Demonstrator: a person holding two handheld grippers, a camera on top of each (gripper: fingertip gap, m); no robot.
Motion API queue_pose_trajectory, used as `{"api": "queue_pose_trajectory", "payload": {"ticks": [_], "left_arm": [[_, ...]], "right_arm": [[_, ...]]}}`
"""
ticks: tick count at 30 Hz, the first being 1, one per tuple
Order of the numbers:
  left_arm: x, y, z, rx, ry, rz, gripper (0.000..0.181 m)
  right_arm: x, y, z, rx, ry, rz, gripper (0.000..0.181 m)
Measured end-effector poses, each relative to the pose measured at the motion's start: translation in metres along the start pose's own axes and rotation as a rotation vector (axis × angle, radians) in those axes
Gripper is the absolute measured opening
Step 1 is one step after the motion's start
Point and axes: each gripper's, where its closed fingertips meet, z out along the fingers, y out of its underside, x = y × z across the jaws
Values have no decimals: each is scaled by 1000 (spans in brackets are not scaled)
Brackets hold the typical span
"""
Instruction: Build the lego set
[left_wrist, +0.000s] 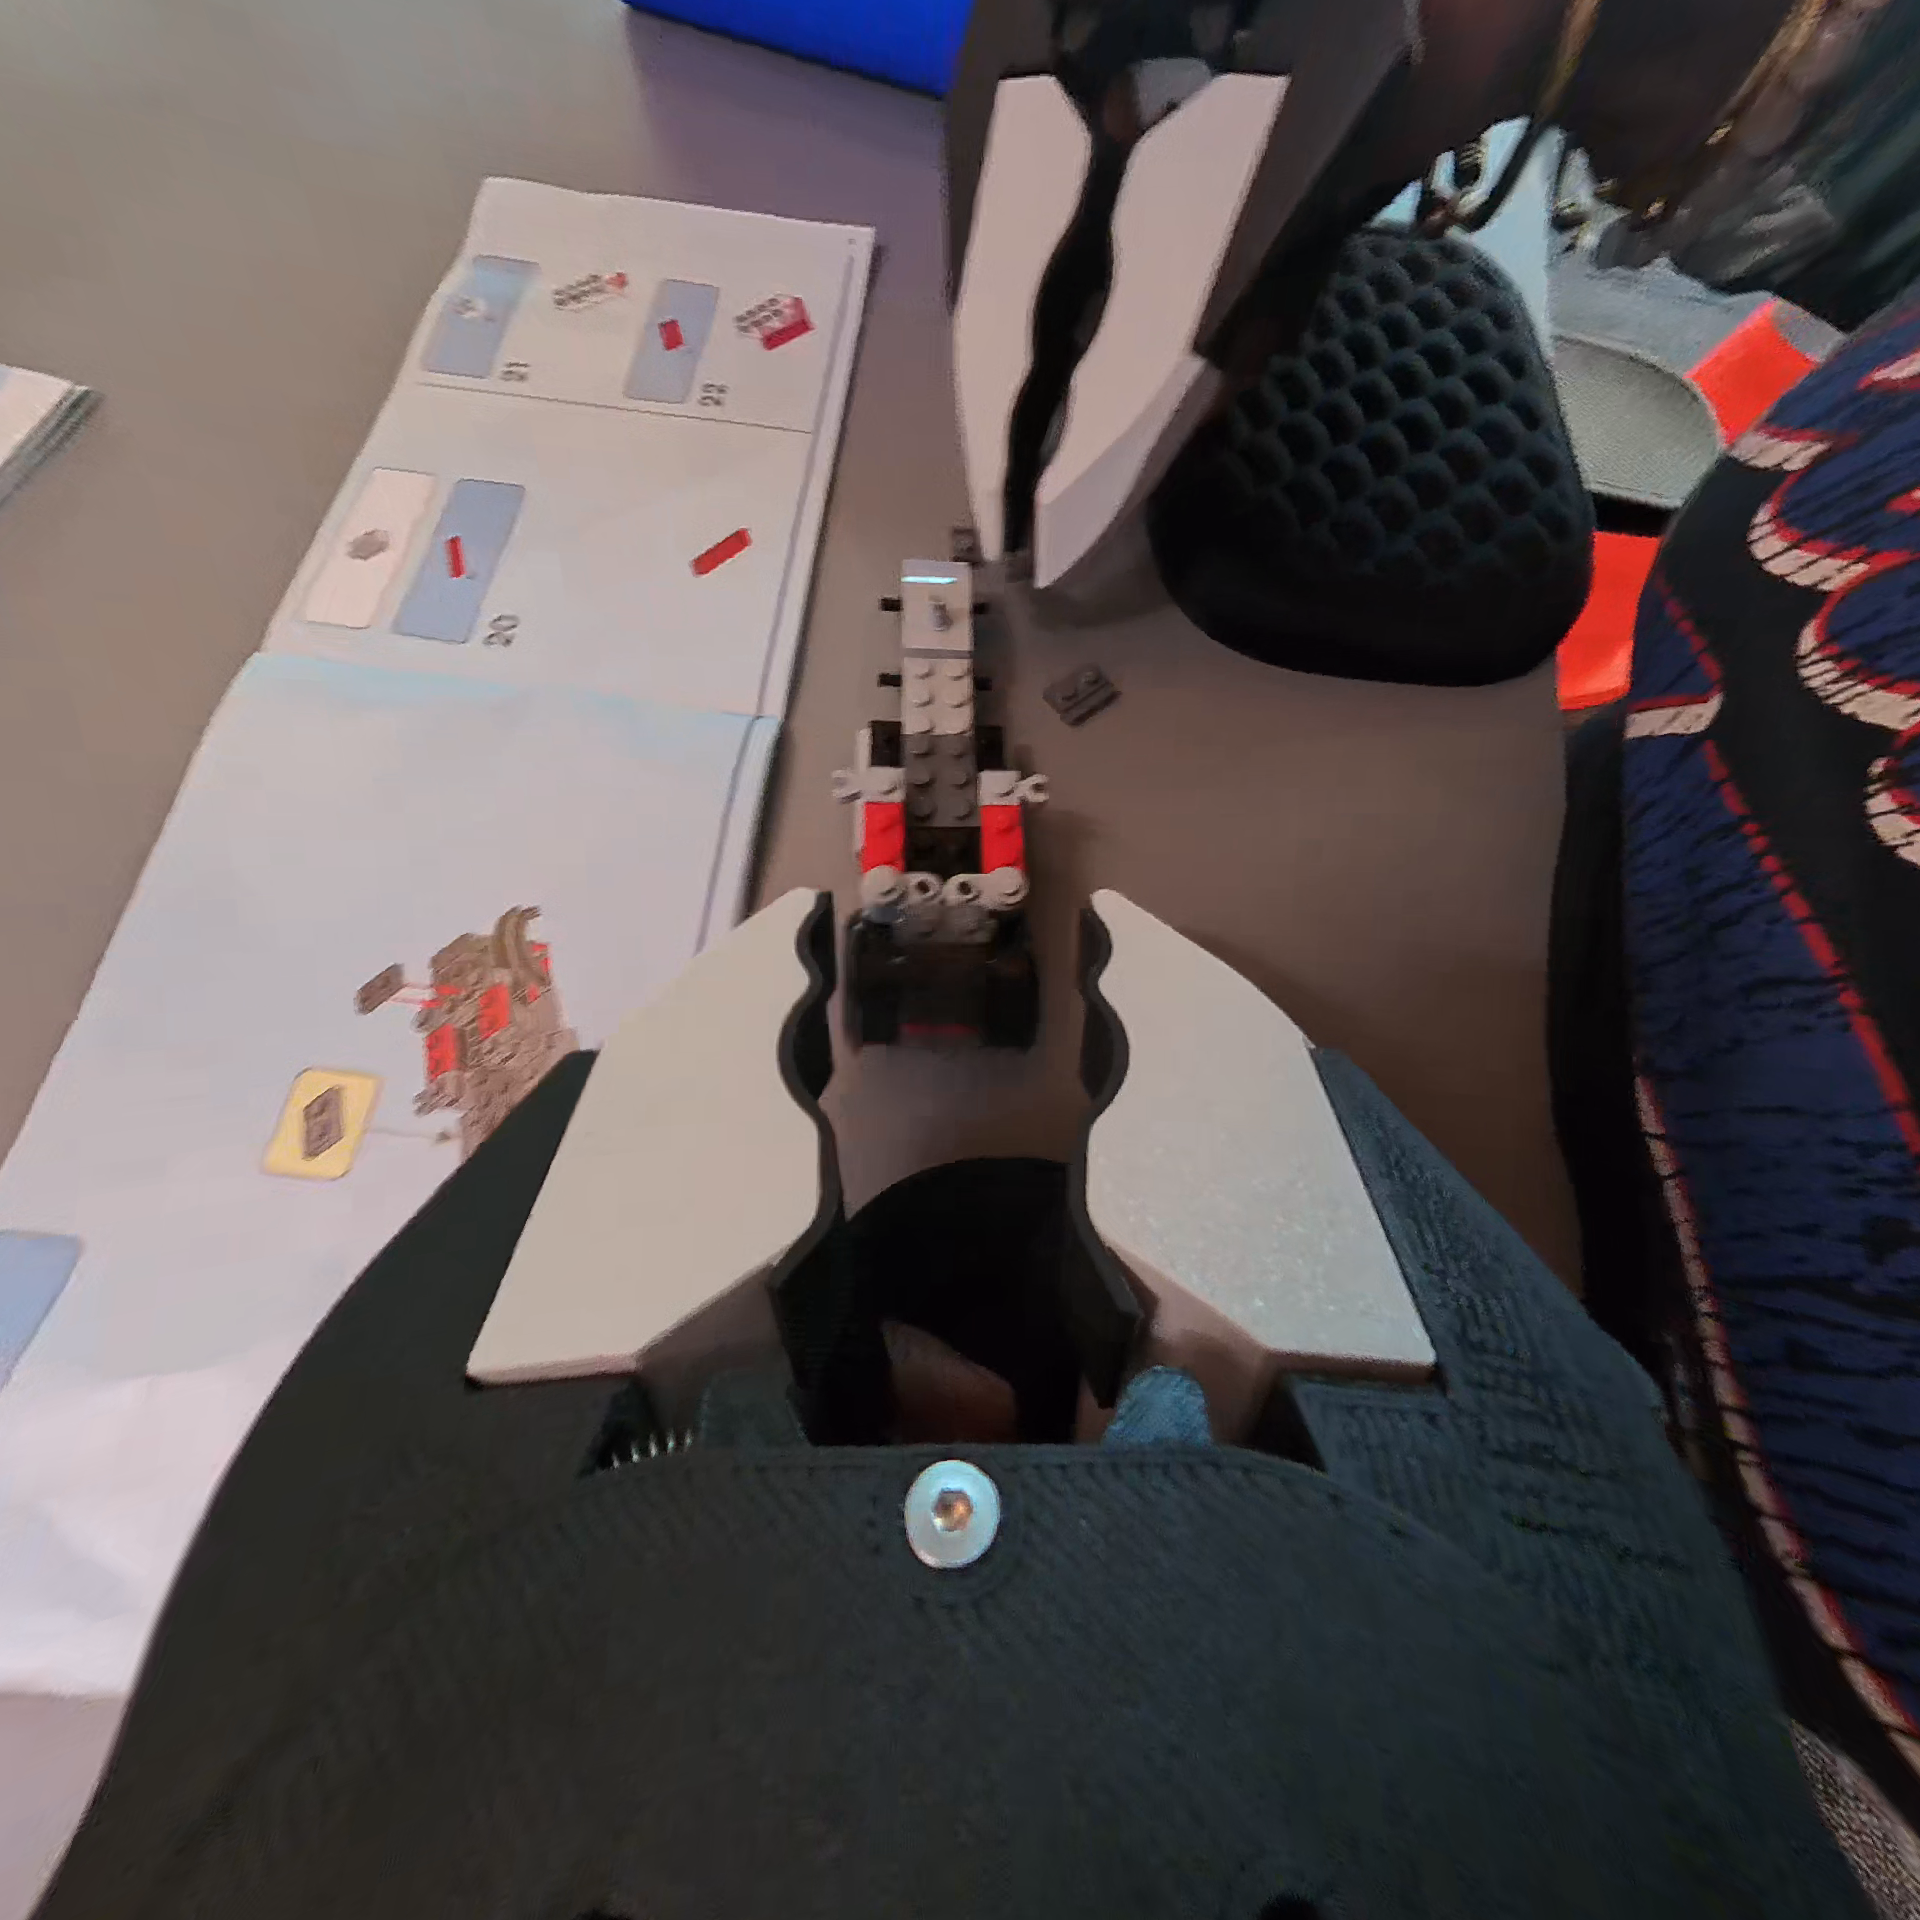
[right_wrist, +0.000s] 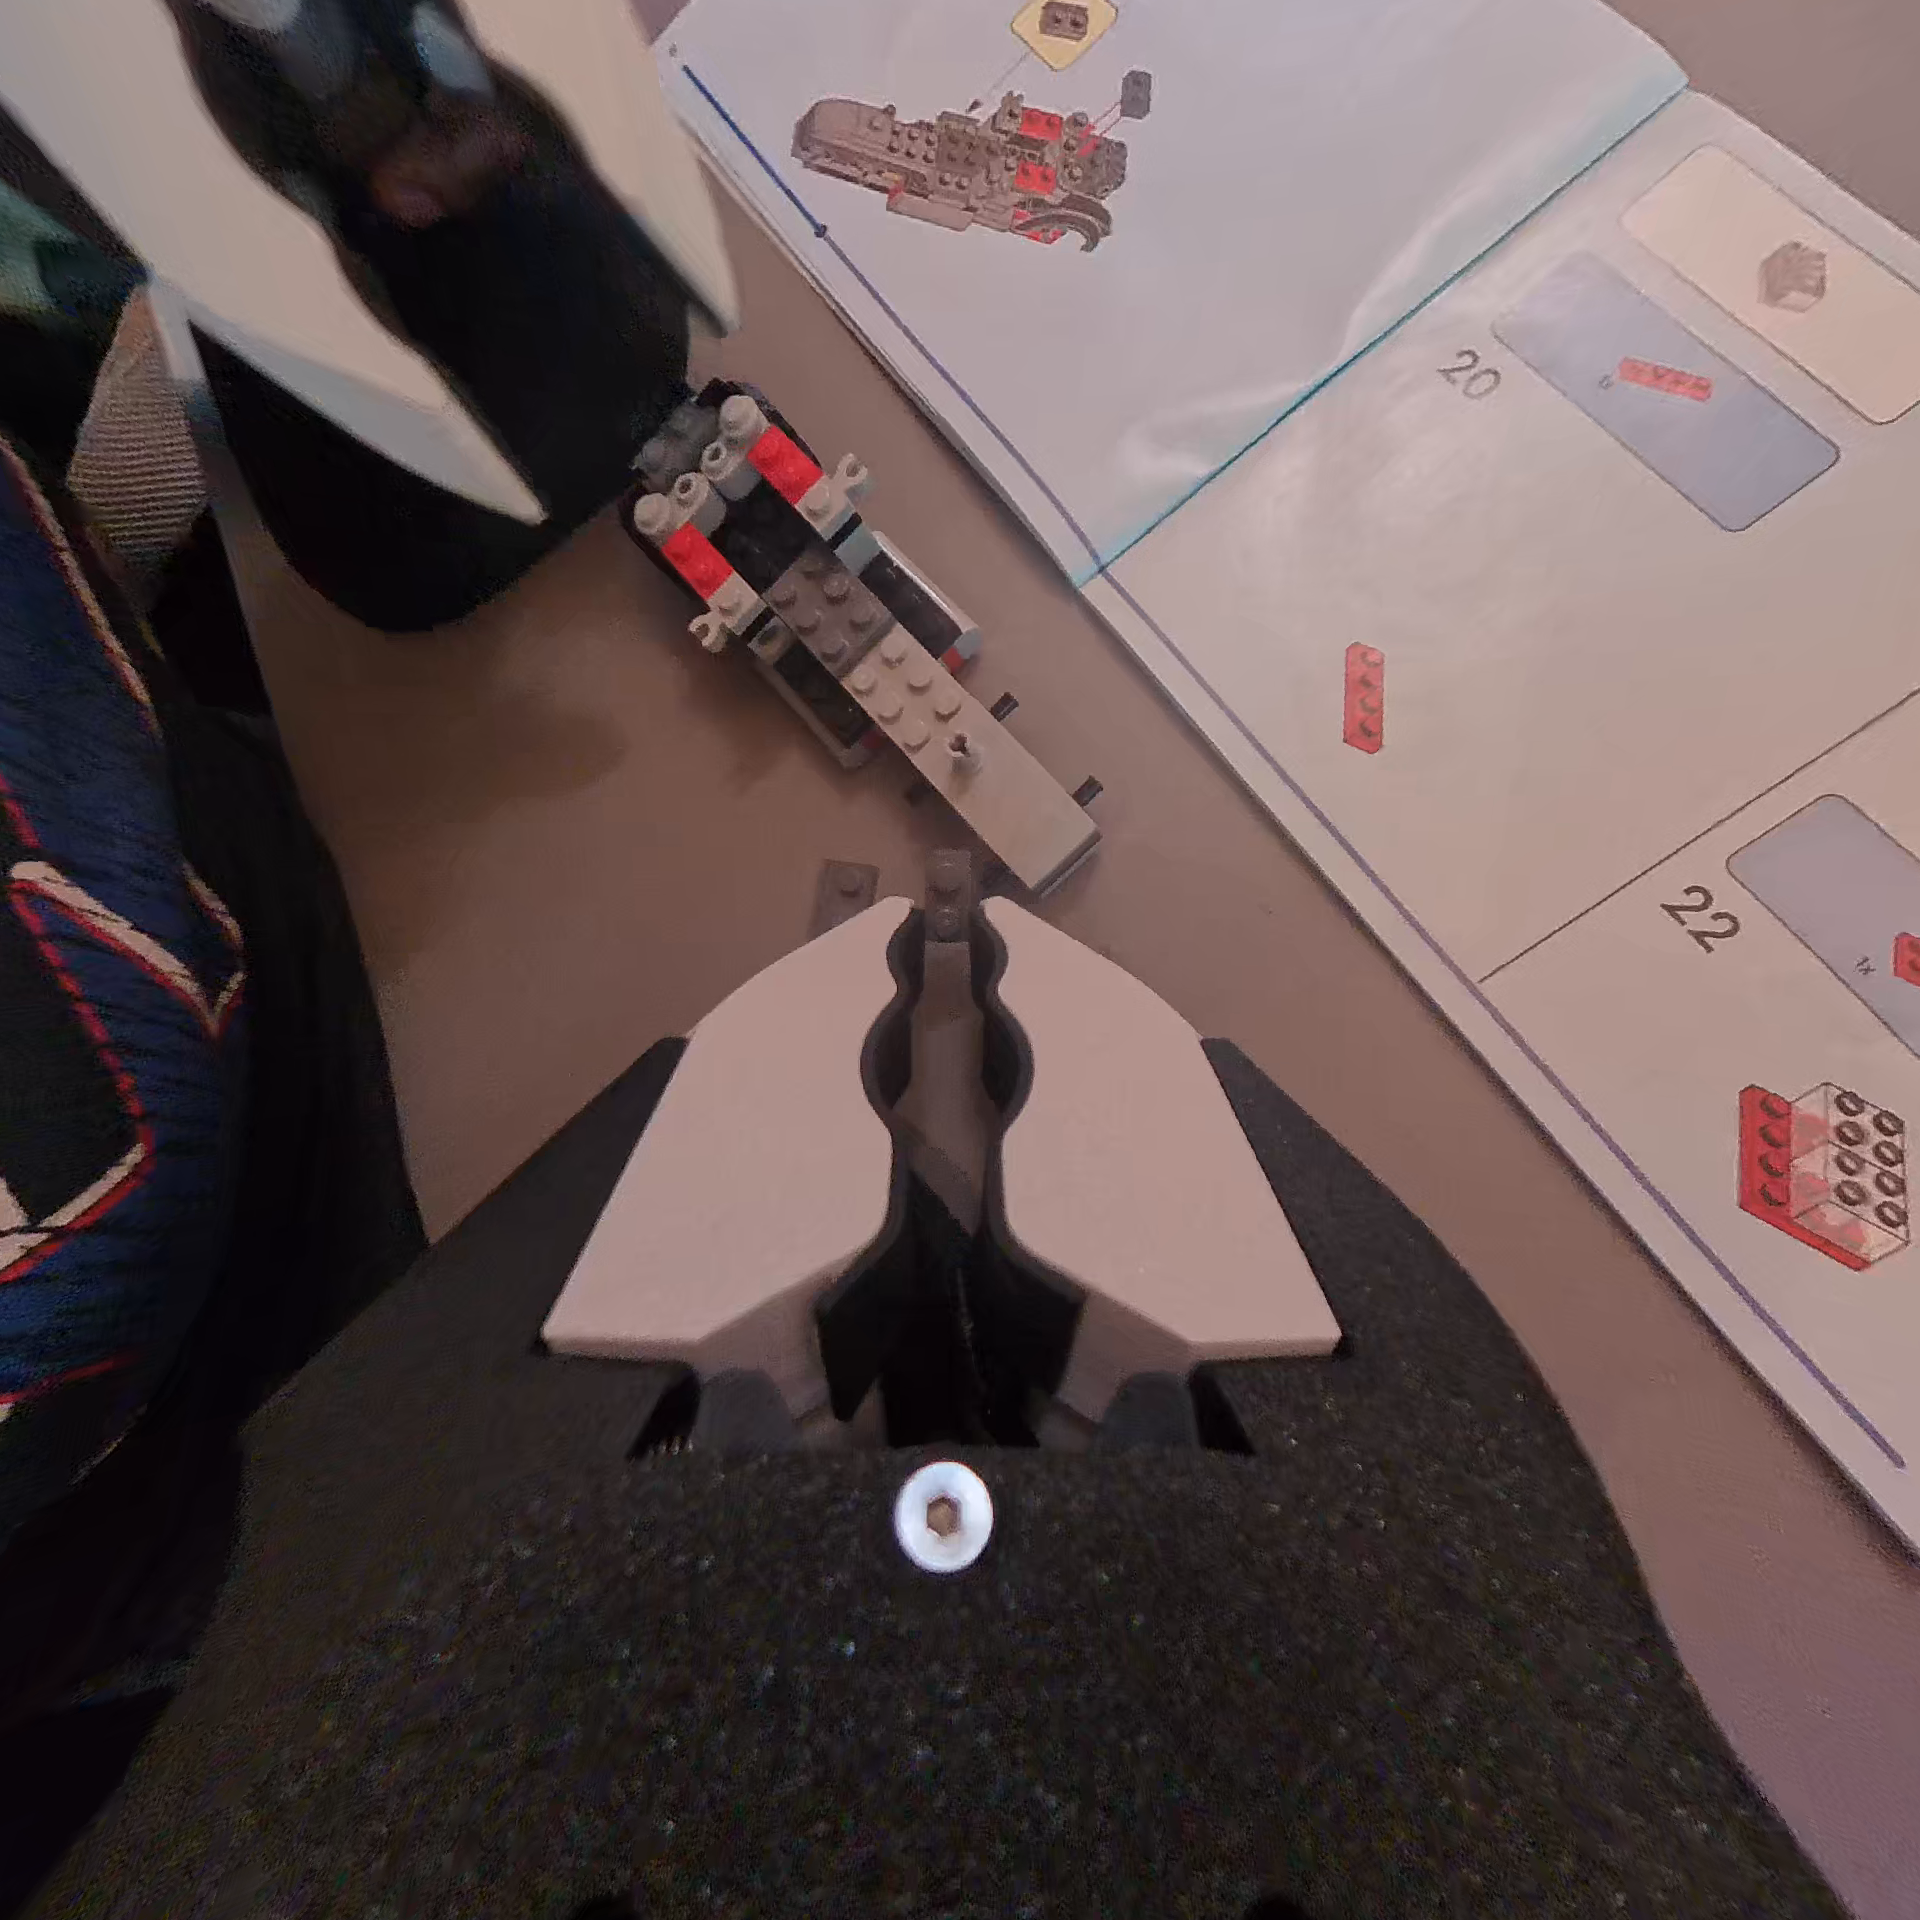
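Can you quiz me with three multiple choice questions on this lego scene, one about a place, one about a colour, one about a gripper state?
1. Where does the instruction booklet lie relative to the lego model in the right wrist view?
A. To its right
B. Under it
C. On top of it

2. What colour is the small plate between the tips of the right gripper?
A. Red
B. Dark grey
C. Blue

3. How does the left gripper stand?
A. Shut on a red brick
B. Open, with the model's near end between its tips
C. Shut and empty

Answers: 1 A, the open pages lie on the table to the right of the model. 2 B, a dark grey studded piece sits pinched there. 3 B, its fingers stand apart on either side.
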Motion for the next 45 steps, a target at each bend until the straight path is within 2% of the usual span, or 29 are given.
{"api": "queue_pose_trajectory", "payload": {"ticks": [3, 8, 12, 16, 21, 25, 28, 31, 34, 37, 45], "left_arm": [[-7, 10, -1, -52, 13, -22, 55], [13, 13, 4, -105, 136, 0, 54], [26, 11, 5, -88, 197, -23, 52], [25, 6, 2, -48, 205, -51, 47], [13, 4, 0, -18, 175, -128, 44], [16, 8, 4, -55, 170, -96, 40], [14, 6, 4, -40, 119, -45, 39], [11, -10, 0, 78, 16, 68, 39], [9, -32, -8, 228, -131, 253, 39], [8, -45, -14, 295, -239, 385, 32], [13, -52, -13, 327, -261, 456, 19]], "right_arm": [[-3, 2, 4, -20, -19, -5, 8], [5, -2, 6, 1, 14, -2, 8], [10, -3, 5, 14, 21, 2, 8], [9, -3, 1, 16, 22, 12, 8], [-17, -29, -5, 157, -44, 91, 8], [-49, -54, 4, 303, -160, 225, 8], [-59, -63, 13, 356, -183, 305, 8], [-61, -68, 18, 401, -199, 354, 8], [-64, -83, 10, 520, -316, 460, 8], [-68, -90, 4, 581, -418, 530, 8], [-77, -93, 3, 584, -493, 546, 8]]}}
